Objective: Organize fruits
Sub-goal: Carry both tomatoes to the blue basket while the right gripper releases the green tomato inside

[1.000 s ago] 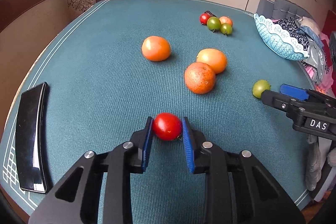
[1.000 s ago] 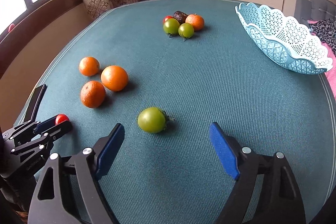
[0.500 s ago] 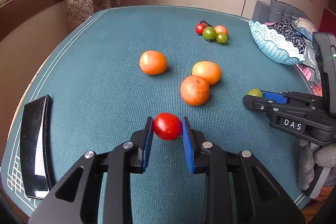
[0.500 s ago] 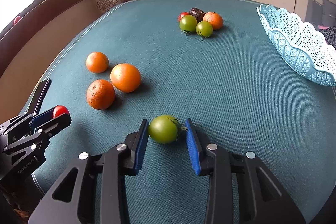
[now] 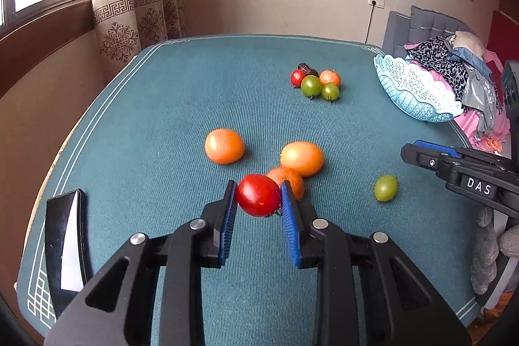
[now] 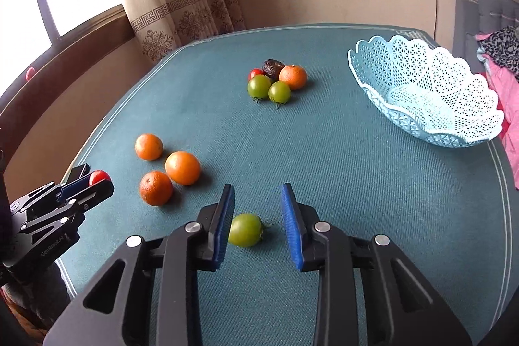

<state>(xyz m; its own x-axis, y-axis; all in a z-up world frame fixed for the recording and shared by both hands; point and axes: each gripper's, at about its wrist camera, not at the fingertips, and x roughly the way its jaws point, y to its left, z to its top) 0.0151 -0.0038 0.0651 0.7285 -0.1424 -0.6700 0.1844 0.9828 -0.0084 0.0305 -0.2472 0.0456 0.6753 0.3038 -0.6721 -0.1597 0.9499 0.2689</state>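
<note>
My left gripper (image 5: 258,195) is shut on a red tomato (image 5: 258,194) and holds it above the teal table (image 5: 162,119); it also shows in the right wrist view (image 6: 99,176). My right gripper (image 6: 258,201) has risen with nothing between its pads; the jaws stand a tomato's width apart. A green tomato (image 6: 245,230) lies on the table below and behind the fingertips, also seen in the left wrist view (image 5: 385,187). Three oranges (image 6: 182,167) lie left of it. A light blue lattice basket (image 6: 431,93) stands at the right.
A far cluster holds two green tomatoes (image 6: 259,86), a red tomato, an orange and a dark fruit. A black phone (image 5: 65,245) lies at the table's left edge. Clothes are piled on a chair (image 5: 454,70) beyond the basket.
The left gripper has lifted the red tomato off the table. The right gripper closed around the green tomato, then rose without it; the tomato stays on the table.
</note>
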